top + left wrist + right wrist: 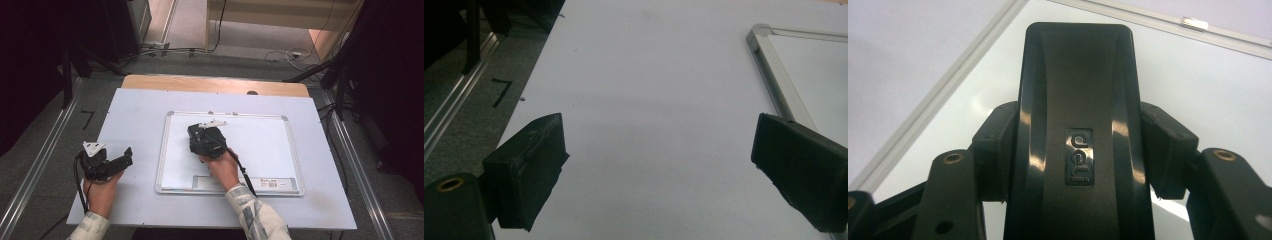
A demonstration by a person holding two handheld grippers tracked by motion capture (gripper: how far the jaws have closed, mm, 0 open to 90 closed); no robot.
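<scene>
The light is even and comes from above. The glossy black plastic eraser (1078, 135) shows bright glare stripes. The white sheet-covered table (649, 100) is bright with soft shadows; the surrounding room stays dark.

Lab: aluminium rails (40, 165), floor cables (280, 54)

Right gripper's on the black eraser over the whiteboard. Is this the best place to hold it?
Yes. The eraser is long with flat sides; the right gripper pinches its narrow width mid-length, coming from above, over the whiteboard.
</scene>
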